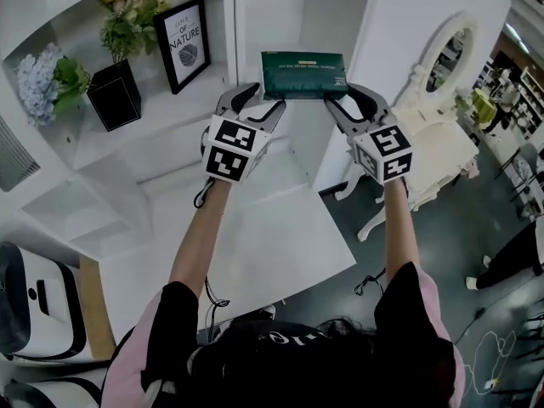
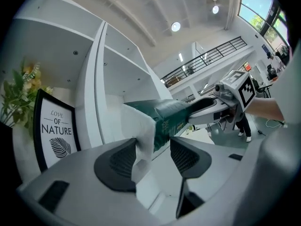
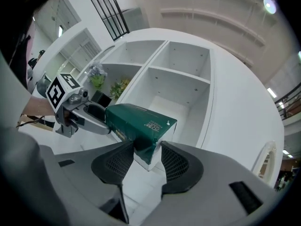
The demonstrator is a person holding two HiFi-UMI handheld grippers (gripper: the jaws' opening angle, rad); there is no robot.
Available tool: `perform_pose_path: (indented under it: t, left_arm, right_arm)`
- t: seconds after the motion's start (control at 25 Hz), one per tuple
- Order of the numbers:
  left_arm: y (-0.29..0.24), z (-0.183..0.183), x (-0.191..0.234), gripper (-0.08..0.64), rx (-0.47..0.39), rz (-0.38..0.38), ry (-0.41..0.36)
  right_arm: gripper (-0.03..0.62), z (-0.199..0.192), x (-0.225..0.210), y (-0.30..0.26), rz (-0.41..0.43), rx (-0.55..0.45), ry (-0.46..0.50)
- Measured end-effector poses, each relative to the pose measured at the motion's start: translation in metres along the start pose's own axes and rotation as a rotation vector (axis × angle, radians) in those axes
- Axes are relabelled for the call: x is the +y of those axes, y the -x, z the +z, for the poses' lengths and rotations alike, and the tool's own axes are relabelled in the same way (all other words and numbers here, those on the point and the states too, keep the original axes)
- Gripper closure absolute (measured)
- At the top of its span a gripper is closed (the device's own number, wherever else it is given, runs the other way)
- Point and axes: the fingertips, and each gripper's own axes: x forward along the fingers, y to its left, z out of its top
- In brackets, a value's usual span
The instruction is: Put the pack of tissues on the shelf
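A dark green pack of tissues (image 1: pixel 303 75) hangs level in the air in front of the white shelf (image 1: pixel 306 15), spanning the gap between both grippers. My right gripper (image 1: pixel 342 94) is shut on the pack's right end; in the right gripper view its pads (image 3: pixel 123 160) press the pack (image 3: pixel 136 119) from both sides. My left gripper (image 1: pixel 262 99) stands open around the left end. In the left gripper view the pack's white end flap (image 2: pixel 141 140) rests against one pad, with a gap to the other. The pack sits before the shelf's open compartment (image 3: pixel 178 79).
A framed "LOVE OF NATURE" print (image 1: pixel 181 42), a black vase with a plant (image 1: pixel 115 92) and blue flowers (image 1: pixel 38 79) stand in the left compartments. A white ornate dresser with a mirror (image 1: pixel 442 134) is at the right. A white table (image 1: pixel 280 245) lies below my arms.
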Motion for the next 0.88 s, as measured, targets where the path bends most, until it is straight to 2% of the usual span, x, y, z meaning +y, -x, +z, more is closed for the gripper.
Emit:
perform_pose_path:
  t: [0.24,0.32,0.48,0.56,0.72,0.88]
  left_arm:
    - [-0.027,-0.002,0.000,0.327,0.045,0.055,0.012]
    - [-0.035,-0.005,-0.001,0.327,0.052,0.074,0.039]
    - [-0.040,0.003,-0.001,0.327,0.027,0.081,0.139]
    - [-0.046,0.005,0.000,0.327,0.027,0.094,0.163]
    - [-0.055,-0.002,0.000,0.325,0.064,0.118,0.162]
    - [-0.052,-0.002,-0.002,0.326,0.066,0.093,0.160]
  right_arm:
    - [0.380,-0.026,-0.025,-0.025,-0.027,0.082,-0.015]
    - [0.379,-0.032,-0.030,-0.029,-0.031,0.093,-0.029]
    - [0.379,-0.035,-0.039,-0.031,-0.034,0.062,-0.097]
    - [0.380,-0.033,-0.046,-0.032,-0.046,0.048,-0.115]
    - [0.403,-0.028,-0.060,-0.039,-0.093,0.009,-0.204]
    - [0.420,-0.028,-0.065,-0.053,-0.131,0.017,-0.257]
